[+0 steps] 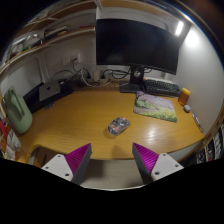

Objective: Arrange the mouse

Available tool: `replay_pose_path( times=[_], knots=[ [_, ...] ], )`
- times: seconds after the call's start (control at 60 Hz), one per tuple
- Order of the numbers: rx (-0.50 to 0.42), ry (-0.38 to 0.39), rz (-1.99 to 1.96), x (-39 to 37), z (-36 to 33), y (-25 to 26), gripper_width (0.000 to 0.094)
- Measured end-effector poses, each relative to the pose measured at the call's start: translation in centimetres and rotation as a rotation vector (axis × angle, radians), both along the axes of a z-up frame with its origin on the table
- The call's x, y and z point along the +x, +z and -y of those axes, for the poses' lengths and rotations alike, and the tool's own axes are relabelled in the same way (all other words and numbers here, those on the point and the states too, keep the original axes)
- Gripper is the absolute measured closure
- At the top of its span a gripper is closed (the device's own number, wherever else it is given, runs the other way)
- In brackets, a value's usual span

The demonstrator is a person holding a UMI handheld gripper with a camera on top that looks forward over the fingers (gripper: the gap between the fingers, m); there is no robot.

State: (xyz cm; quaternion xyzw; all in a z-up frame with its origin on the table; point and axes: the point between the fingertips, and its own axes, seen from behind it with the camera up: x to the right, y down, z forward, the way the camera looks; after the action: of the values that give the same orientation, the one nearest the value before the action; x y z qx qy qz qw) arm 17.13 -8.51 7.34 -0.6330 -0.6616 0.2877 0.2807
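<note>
Tongs [111, 160] open, fingers apart

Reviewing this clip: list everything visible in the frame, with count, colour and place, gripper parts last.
mouse: one, grey with a pattern, on the desk just ahead of the fingers
desk: one, light wood, spanning the middle of the view
monitor: one, black, screen off, at the back of the desk
keyboard: one, dark, below the monitor
mat: one, greenish, in front of the keyboard
bag: one, green, at the desk's left end
shelves: wooden, on the wall beside the monitor
gripper: one, open, empty, pink pads on both fingers
</note>
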Motion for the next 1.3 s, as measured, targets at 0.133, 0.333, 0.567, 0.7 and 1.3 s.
replay_pose_path(
  times=[0.133, 0.333, 0.567, 0.7, 1.3],
  knots=[
    [0.005, -0.031, -0.026, -2.9, 0.3, -2.3, 0.0084],
    [-0.012, -0.080, -0.048, -7.2, 0.0, -5.4, 0.0085],
    [-0.008, -0.087, -0.064, -11.7, -0.2, -7.7, 0.0087],
    [0.005, -0.078, -0.066, -14.2, -0.5, -8.4, 0.0077],
    [0.038, 0.004, -0.034, -19.2, 0.7, -8.8, 0.0483]
  ],
)
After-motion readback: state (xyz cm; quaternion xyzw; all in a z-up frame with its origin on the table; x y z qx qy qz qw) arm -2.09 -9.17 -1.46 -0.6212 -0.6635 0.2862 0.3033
